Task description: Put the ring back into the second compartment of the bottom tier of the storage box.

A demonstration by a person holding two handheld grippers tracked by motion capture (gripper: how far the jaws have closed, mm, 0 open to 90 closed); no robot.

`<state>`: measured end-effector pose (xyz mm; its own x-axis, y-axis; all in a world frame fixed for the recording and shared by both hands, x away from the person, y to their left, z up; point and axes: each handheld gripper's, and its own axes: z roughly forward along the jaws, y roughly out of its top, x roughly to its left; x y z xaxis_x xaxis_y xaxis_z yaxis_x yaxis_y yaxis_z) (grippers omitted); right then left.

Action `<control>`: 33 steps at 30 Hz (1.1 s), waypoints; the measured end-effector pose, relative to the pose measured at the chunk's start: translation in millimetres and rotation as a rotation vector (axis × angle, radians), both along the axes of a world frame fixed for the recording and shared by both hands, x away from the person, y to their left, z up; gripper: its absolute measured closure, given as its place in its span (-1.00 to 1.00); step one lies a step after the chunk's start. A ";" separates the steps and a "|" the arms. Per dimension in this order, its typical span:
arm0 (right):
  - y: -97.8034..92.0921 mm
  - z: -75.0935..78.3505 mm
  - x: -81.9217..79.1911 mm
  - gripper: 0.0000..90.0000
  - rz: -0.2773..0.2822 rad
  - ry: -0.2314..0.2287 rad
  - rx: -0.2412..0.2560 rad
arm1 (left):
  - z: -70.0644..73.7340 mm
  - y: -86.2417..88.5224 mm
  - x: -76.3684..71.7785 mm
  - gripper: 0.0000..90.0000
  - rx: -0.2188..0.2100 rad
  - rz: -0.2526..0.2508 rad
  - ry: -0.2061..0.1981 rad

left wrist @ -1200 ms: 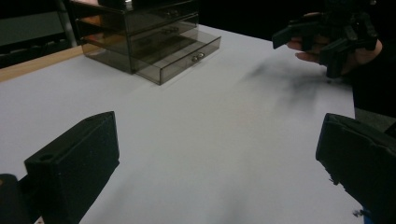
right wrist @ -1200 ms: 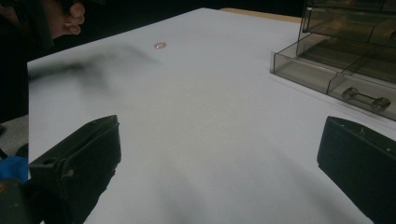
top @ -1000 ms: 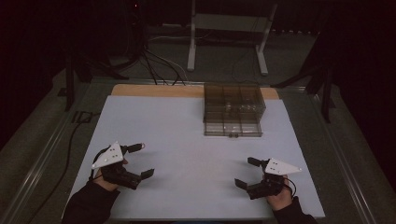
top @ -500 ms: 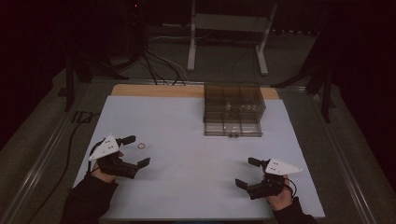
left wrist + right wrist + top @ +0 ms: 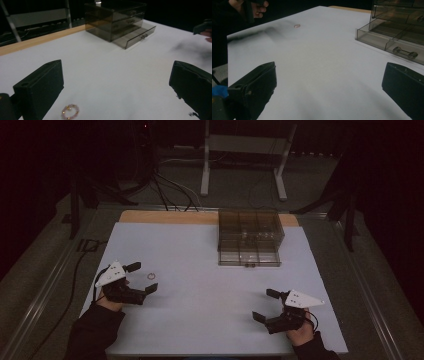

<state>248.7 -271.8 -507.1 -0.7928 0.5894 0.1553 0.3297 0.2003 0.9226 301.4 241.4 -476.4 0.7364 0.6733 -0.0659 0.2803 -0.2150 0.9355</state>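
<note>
A small beaded ring [image 5: 150,276] lies flat on the white table sheet [image 5: 200,270]. My left gripper [image 5: 144,278] stands open around it, jaws wide apart. In the left gripper view the ring [image 5: 70,111] rests just inside the left jaw, and nothing is held by the gripper [image 5: 117,85]. A smoky clear drawer box [image 5: 250,237] stands at the far middle-right, with its bottom drawer [image 5: 248,258] pulled out. My right gripper [image 5: 263,305] is open near the front right edge. In the right gripper view, that gripper [image 5: 329,87] faces the ring [image 5: 297,25] far off and the drawer's handle [image 5: 405,53].
A wooden strip [image 5: 165,217] runs along the table's far edge. Beyond it are a metal stand [image 5: 242,150] and loose cables [image 5: 170,195] on the floor. A cable [image 5: 75,270] trails off the table's left side.
The left gripper has shifted slightly farther up the table and turned a little. The ring, not visible a second ago, now shows on the sheet between its jaws. The right gripper has stayed put.
</note>
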 end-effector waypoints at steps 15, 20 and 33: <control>-0.9 0.1 -0.2 -1.00 -0.004 0.004 0.004 | -11.9 14.5 18.6 -0.99 -0.008 0.107 0.044; -1.1 0.0 -0.4 -1.00 -0.006 0.004 0.004 | -14.3 18.4 22.0 -0.99 -0.001 0.130 0.058; -1.3 -0.5 -0.4 -1.00 -0.006 0.009 0.003 | -21.3 21.4 30.2 -0.99 0.019 0.131 0.090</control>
